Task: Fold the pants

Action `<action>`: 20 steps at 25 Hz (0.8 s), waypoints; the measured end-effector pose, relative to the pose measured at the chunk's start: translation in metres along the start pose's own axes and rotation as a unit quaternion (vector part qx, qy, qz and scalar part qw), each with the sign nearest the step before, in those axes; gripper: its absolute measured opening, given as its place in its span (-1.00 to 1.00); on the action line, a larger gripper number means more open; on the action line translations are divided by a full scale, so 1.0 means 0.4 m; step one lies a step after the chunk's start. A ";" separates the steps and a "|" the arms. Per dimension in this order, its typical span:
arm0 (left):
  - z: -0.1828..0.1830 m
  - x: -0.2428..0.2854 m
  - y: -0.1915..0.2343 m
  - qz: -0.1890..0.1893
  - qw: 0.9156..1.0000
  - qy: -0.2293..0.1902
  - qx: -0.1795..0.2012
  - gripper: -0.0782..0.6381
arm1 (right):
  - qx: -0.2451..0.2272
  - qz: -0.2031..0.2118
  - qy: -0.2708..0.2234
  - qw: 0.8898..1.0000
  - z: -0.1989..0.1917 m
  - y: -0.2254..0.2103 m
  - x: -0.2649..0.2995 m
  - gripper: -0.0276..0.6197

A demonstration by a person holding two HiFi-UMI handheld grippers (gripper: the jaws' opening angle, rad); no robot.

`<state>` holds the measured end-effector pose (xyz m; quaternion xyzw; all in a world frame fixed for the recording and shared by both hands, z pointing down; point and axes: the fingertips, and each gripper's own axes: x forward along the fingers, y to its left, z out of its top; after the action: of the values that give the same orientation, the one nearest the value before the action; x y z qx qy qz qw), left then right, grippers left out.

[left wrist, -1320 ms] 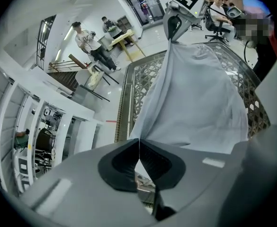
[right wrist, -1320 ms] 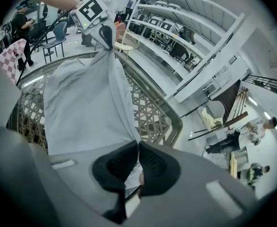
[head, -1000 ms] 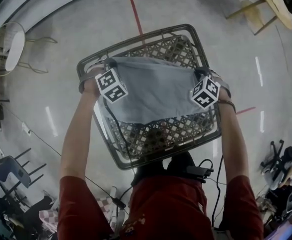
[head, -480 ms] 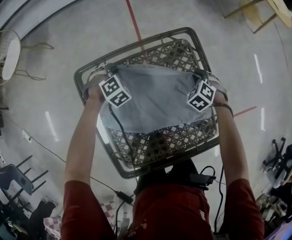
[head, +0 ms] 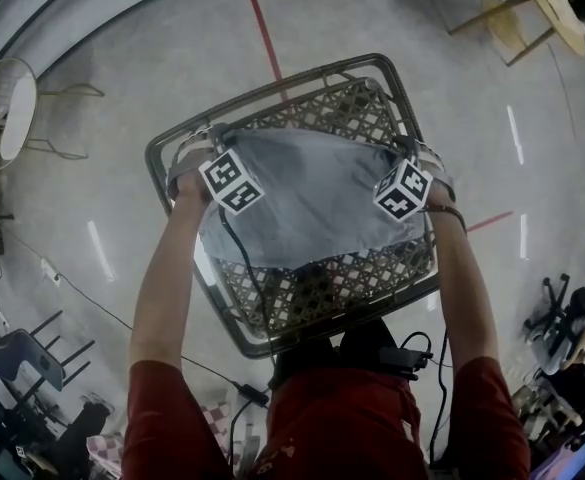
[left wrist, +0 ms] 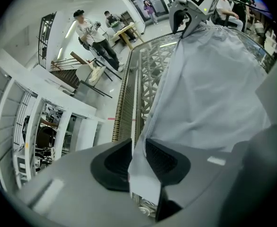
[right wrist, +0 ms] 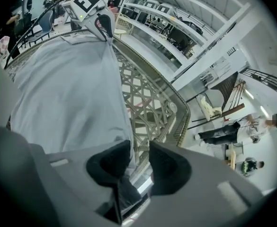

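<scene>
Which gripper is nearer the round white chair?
Left. The left gripper is at the basket edge facing the chair, the right gripper across it. Both jaws have just been opening, pants between them.

We wear a red short-sleeved shirt (head: 332, 418) and a dark wristband (head: 453, 208). Our left claw (left wrist: 138, 157) and right claw (right wrist: 139, 162) are grey with black pads (left wrist: 112, 162) and black-and-white marker cubes (head: 230, 180). A black cable (head: 234, 258) trails off the left one.

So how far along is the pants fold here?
Done: pants look folded, spread flat on the table. In hand: left claw and right claw have just been opening, cloth corners between them, unpressed. Remaining: withdraw; possibly another fold.
</scene>
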<state>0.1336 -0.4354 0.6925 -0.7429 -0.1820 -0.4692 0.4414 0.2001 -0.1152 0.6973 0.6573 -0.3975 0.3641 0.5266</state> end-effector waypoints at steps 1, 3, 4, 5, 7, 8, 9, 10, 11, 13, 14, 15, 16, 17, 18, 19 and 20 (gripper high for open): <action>-0.001 -0.005 -0.001 0.000 1.000 0.000 -0.001 -0.49 | 0.002 -0.001 -0.001 1.000 0.001 0.000 -0.005 -0.55; -0.001 -0.018 0.001 0.000 1.000 -0.004 -0.005 -0.46 | 0.007 -0.004 -0.007 1.000 0.004 -0.002 -0.021 -0.52; 0.000 -0.026 0.005 0.001 1.000 -0.009 -0.012 -0.44 | 0.007 -0.005 -0.010 1.000 0.007 -0.002 -0.030 -0.51; 0.000 -0.037 0.011 0.002 1.000 -0.016 -0.024 -0.43 | 0.006 -0.007 -0.014 1.000 0.012 -0.002 -0.040 -0.50; -0.004 -0.064 0.024 0.005 0.998 -0.028 -0.050 -0.40 | 0.008 -0.010 -0.022 1.000 0.023 0.001 -0.060 -0.49; -0.008 -0.075 0.028 0.005 0.998 -0.030 -0.060 -0.36 | 0.010 -0.012 -0.026 1.000 0.028 0.002 -0.070 -0.49; -0.012 -0.086 0.031 0.007 0.997 -0.031 -0.067 -0.35 | 0.013 -0.014 -0.030 0.999 0.032 0.003 -0.080 -0.49; -0.014 -0.097 0.033 0.008 0.997 -0.033 -0.075 -0.35 | 0.016 -0.015 -0.035 0.999 0.036 0.003 -0.090 -0.49; -0.015 -0.110 0.036 0.011 0.996 -0.038 -0.085 -0.34 | 0.019 -0.018 -0.040 0.999 0.041 0.002 -0.101 -0.49; -0.010 -0.143 0.045 0.021 0.993 -0.053 -0.108 -0.34 | 0.026 -0.025 -0.053 0.998 0.052 0.001 -0.125 -0.48; -0.004 -0.163 0.050 0.028 0.991 -0.062 -0.119 -0.34 | 0.028 -0.029 -0.060 0.997 0.059 0.000 -0.138 -0.48; 0.002 -0.183 0.055 0.035 0.988 -0.073 -0.131 -0.34 | 0.032 -0.033 -0.069 0.997 0.067 0.000 -0.154 -0.49; 0.008 -0.204 0.058 0.042 0.985 -0.083 -0.144 -0.34 | 0.037 -0.037 -0.079 0.995 0.077 -0.001 -0.171 -0.49; 0.015 -0.226 0.061 0.049 0.982 -0.094 -0.158 -0.34 | 0.045 -0.041 -0.091 0.994 0.088 -0.002 -0.191 -0.48; 0.024 -0.249 0.063 0.057 0.978 -0.105 -0.174 -0.34 | 0.056 -0.045 -0.103 0.992 0.099 -0.003 -0.212 -0.49; 0.036 -0.273 0.064 0.065 0.973 -0.118 -0.189 -0.34 | 0.067 -0.049 -0.115 0.990 0.109 -0.006 -0.234 -0.48; 0.049 -0.299 0.064 0.074 0.968 -0.131 -0.203 -0.34 | 0.080 -0.053 -0.127 0.987 0.119 -0.009 -0.257 -0.48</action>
<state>0.1026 -0.4160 0.5742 -0.8833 -0.0834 -0.3613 0.2868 0.1630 -0.1470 0.5953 0.7581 -0.3957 0.2799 0.4364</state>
